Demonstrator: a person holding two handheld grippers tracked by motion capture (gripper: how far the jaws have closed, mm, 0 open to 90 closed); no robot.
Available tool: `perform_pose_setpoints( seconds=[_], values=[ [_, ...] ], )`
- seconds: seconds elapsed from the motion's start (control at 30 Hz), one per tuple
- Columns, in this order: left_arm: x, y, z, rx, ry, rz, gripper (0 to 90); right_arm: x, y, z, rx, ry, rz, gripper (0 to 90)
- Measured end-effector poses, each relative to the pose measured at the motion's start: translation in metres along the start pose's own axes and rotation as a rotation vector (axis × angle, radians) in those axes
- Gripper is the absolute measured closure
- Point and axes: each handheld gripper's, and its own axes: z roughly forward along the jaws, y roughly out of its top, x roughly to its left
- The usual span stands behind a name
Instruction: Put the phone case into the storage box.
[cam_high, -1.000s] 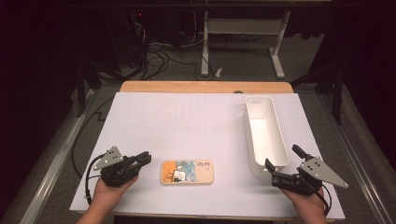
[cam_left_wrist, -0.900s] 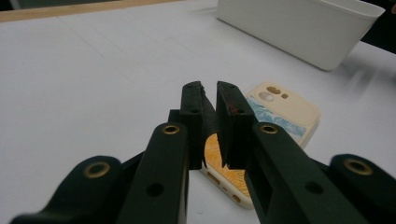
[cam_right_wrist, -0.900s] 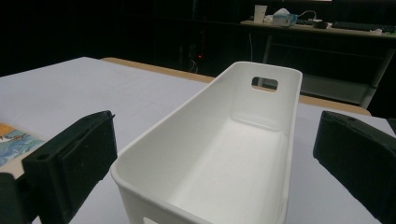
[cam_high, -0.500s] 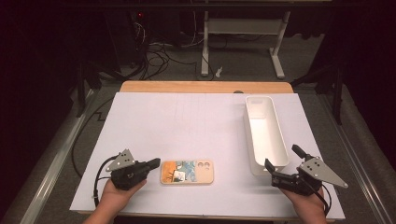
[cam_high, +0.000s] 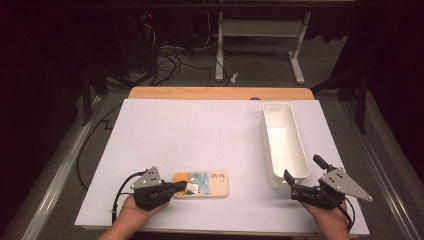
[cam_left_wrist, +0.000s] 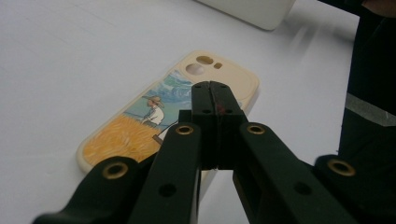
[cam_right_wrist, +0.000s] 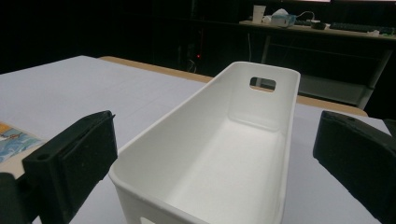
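Observation:
A phone case (cam_high: 207, 184) printed with a wheat-field painting lies flat on the white table cover, near the front. My left gripper (cam_high: 181, 187) is shut, and its tips sit over the case's left end. In the left gripper view the two jaws press together with nothing between them, just above the case (cam_left_wrist: 121, 135). A long white bin (cam_high: 300, 145) stands empty at the right. My right gripper (cam_high: 303, 170) is open at the bin's near end. In the right gripper view its jaws stand wide apart on either side of the bin (cam_right_wrist: 187, 121).
The white cover (cam_high: 200, 130) spreads over a wooden table whose far edge (cam_high: 220, 93) shows at the back. Beyond it are a dark floor with cables and a desk frame (cam_high: 260, 45).
My left gripper has slid right along the front of the table until its shut tips reach over the phone case's left end. The right gripper and the bin have stayed put.

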Motion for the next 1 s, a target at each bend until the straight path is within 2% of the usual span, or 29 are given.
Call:
perform_pose_setpoints(
  seconds=[0.1, 0.17, 0.23, 0.3, 0.33, 0.43, 0.53, 0.73, 1.0],
  values=[
    [-0.004, 0.0, 0.005, 0.014, 0.005, -0.003, 89.8, 0.0, 0.001, -0.001, -0.004, -0.003, 0.002, 0.4],
    [-0.009, -0.001, 0.01, 0.039, 0.013, 0.02, 89.8, 0.0, 0.001, -0.001, -0.006, -0.005, 0.004, 0.4],
    [-0.013, -0.002, 0.017, 0.08, 0.016, 0.008, 89.8, 0.0, 0.001, -0.001, -0.006, -0.006, 0.003, 0.4],
    [-0.02, -0.009, 0.03, 0.113, 0.03, 0.031, 89.8, 0.0, 0.001, -0.001, -0.007, -0.006, 0.001, 0.4],
    [-0.02, -0.009, 0.03, 0.113, 0.03, 0.031, 89.8, 0.0, 0.001, -0.001, -0.007, -0.006, 0.001, 0.4],
    [-0.024, -0.016, 0.043, 0.149, 0.024, 0.037, 89.8, 0.0, 0.001, -0.001, -0.007, -0.007, 0.002, 0.4],
    [-0.029, -0.021, 0.054, 0.183, 0.019, 0.062, 89.8, 0.0, 0.001, -0.002, -0.009, -0.008, 0.0, 0.4],
    [-0.037, -0.03, 0.07, 0.219, 0.014, 0.092, 89.8, -0.001, 0.001, -0.002, -0.01, -0.008, 0.005, 0.5],
    [-0.042, -0.039, 0.081, 0.272, 0.028, 0.167, 89.8, -0.001, 0.001, -0.002, -0.012, -0.005, 0.009, 0.7]
  ],
)
